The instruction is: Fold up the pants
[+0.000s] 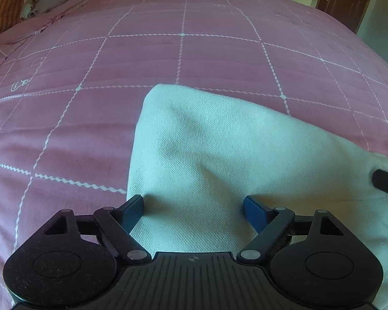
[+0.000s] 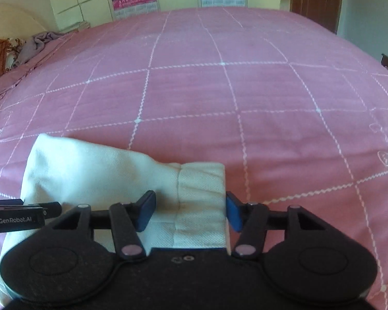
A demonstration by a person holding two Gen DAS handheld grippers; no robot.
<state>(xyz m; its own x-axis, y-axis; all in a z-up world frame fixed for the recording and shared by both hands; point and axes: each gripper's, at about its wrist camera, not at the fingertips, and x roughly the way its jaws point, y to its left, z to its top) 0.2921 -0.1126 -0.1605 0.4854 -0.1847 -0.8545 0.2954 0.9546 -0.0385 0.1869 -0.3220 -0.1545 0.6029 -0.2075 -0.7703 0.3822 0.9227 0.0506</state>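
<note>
The white pants [image 1: 219, 149] lie folded on the pink checked bed [image 1: 168, 51], directly ahead of and beneath both grippers, their long axis running across the views from the rounded folded end on the left to the gathered waistband [image 2: 201, 180] on the right. The left gripper [image 1: 194, 206] stands over the folded end with its jaws wide apart, straddling the cloth without pinching it; its left pad sits just at the cloth's left edge. The right gripper [image 2: 190, 209] hangs over the waistband end, its jaws also parted, the right pad just beside the band's outer edge and the left pad resting over the fabric (neither visibly presses the cloth). Each hand is nearest its own end, so the two share the garment along its length. My judgement is that the fold has just been laid and released, and any further fold would bring one end toward the other. No containers appear in view.
</note>
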